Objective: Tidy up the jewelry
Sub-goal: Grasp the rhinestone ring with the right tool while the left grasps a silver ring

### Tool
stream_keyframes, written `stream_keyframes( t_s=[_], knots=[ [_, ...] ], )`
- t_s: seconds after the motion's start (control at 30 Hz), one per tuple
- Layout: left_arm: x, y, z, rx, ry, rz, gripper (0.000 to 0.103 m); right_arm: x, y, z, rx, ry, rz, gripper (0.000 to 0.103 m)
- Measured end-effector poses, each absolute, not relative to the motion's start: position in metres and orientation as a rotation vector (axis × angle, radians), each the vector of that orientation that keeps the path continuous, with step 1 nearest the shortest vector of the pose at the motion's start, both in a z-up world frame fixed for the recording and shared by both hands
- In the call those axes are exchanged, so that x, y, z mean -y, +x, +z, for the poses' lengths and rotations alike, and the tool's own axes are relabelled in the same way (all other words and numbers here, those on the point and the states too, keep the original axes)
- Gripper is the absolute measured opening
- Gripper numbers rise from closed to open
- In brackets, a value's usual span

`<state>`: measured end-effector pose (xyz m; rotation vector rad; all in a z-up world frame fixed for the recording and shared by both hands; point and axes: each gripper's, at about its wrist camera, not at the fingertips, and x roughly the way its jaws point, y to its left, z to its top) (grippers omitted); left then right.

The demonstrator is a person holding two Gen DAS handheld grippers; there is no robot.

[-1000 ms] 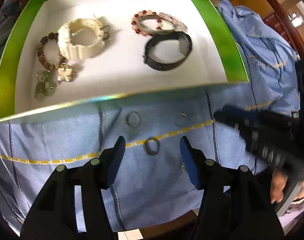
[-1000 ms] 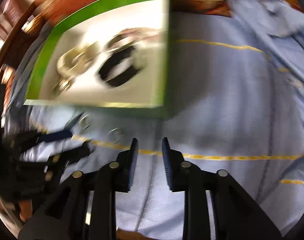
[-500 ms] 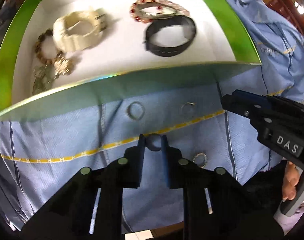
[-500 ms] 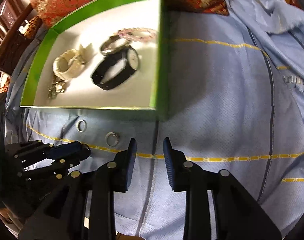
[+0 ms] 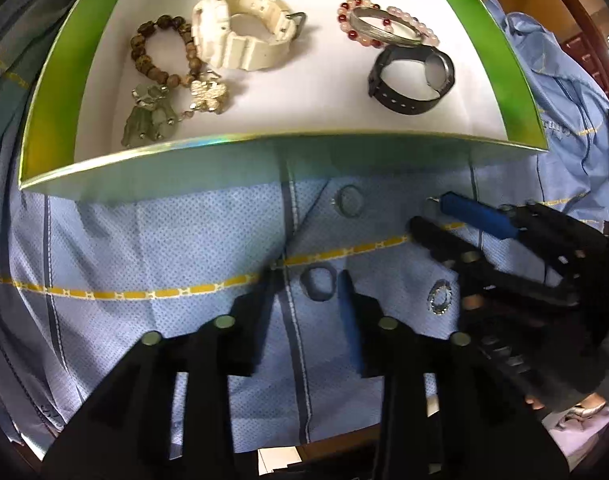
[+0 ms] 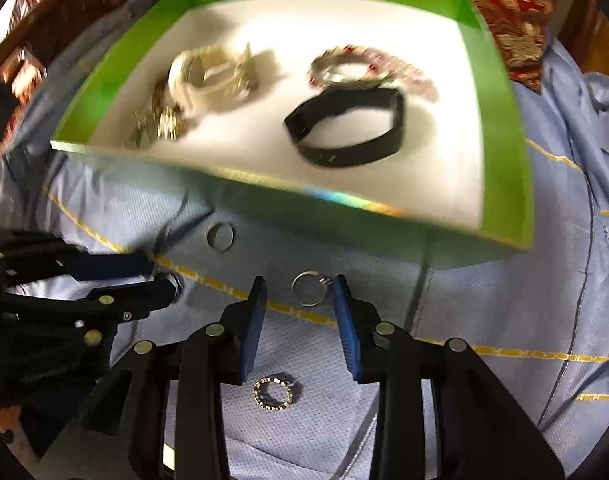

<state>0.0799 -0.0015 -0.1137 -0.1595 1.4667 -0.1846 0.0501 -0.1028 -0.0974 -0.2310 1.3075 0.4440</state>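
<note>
Rings are lying loose on the blue cloth (image 5: 144,240) before the green box (image 5: 244,140). I am straddling the dark ring (image 5: 318,283) with my left gripper (image 5: 310,286), whose jaws have just been opening without gripping; my right gripper (image 6: 298,290) is bracketing the silver ring (image 6: 309,288), its jaws just opening too and touching nothing. Closing too shallow risks snagging cloth or flicking either ring away.

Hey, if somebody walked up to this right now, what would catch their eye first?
Probably the bright green box at the back, holding watches and bead bracelets on its white floor. Then the small rings on the blue cloth in front, with the left gripper and right gripper each open around one.
</note>
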Motion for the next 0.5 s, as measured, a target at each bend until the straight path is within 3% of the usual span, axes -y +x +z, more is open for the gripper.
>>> stream_keyframes(
  t_s=[0.17,0.23,0.33,0.5],
  knots=[
    [0.017,0.081,-0.114,-1.451,-0.102,-0.163,0.036,0.097,0.046,-0.099,-1.275,-0.295,0.435,0.033],
    [0.021,0.081,-0.114,-1.442,-0.086,-0.143,0.02,0.098,0.046,-0.099,-1.272,-0.295,0.431,0.029],
    [0.025,0.082,-0.114,-1.44,-0.086,-0.125,0.011,0.102,0.046,-0.098,-1.281,-0.28,0.431,0.023],
    [0.021,0.087,-0.11,-1.435,-0.094,-0.128,0.011,0.114,0.047,-0.095,-1.295,-0.244,0.434,0.023]
  ],
)
